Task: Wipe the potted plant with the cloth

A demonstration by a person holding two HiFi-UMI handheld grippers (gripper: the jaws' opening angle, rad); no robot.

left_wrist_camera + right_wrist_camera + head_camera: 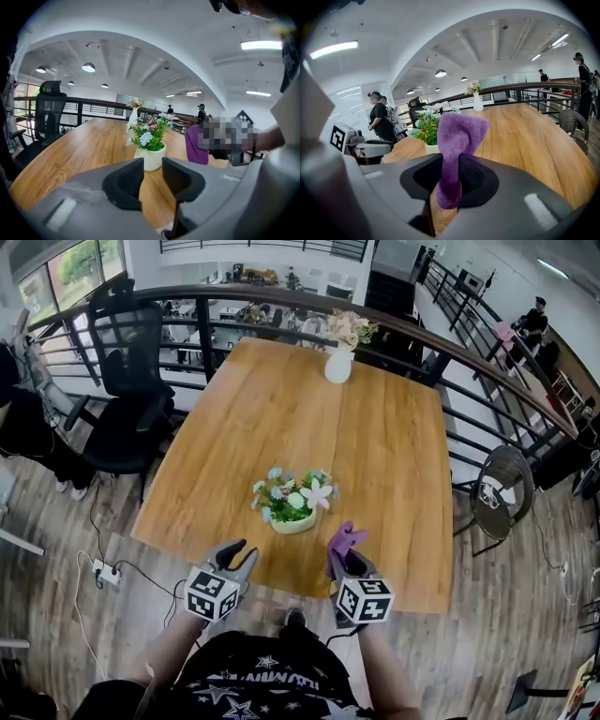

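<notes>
I'm on the approach: my right gripper (450,177) clamps the cloth (459,131), and my left gripper (151,178), slightly apart and empty, is near the potted plant (292,504). Next, I judge, I lay the cloth gently on the leaves.

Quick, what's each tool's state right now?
Left tool: open, nothing between its jaws.
Right tool: closed on the cloth.
</notes>
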